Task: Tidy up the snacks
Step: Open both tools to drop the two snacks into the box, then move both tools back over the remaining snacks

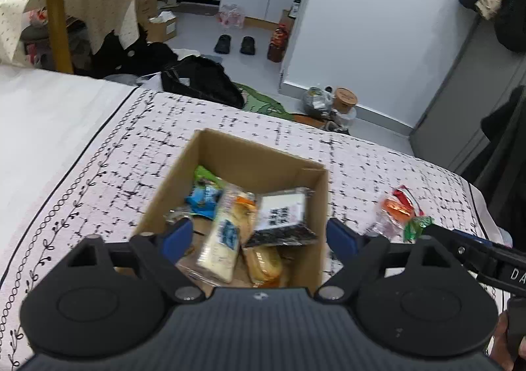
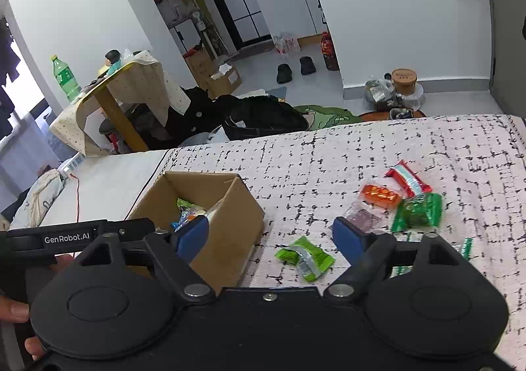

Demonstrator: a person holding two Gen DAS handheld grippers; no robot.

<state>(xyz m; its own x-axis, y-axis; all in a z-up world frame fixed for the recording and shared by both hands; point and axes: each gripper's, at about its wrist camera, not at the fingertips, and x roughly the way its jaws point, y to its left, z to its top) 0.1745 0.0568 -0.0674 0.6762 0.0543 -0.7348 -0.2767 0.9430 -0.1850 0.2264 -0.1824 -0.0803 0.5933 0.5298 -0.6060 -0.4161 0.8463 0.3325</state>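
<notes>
Patterned blanket [image 2: 361,154], cardboard box [image 2: 227,226] of snacks, grey floor [image 2: 453,98], both tools spread apart, empty.

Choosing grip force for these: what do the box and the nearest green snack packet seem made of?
Box: plain brown corrugated cardboard, matte, going by its stiff folded walls. Green snack packet: thin plastic film, probably foil-lined; it is crinkled and glossy, with a silvery strip showing at its folded edge.

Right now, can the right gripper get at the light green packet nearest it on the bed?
Probably yes. The right gripper is open and empty, and the green packet lies flat on the bedspread, apart from the box and the other snacks. Nothing sits between them.
</notes>
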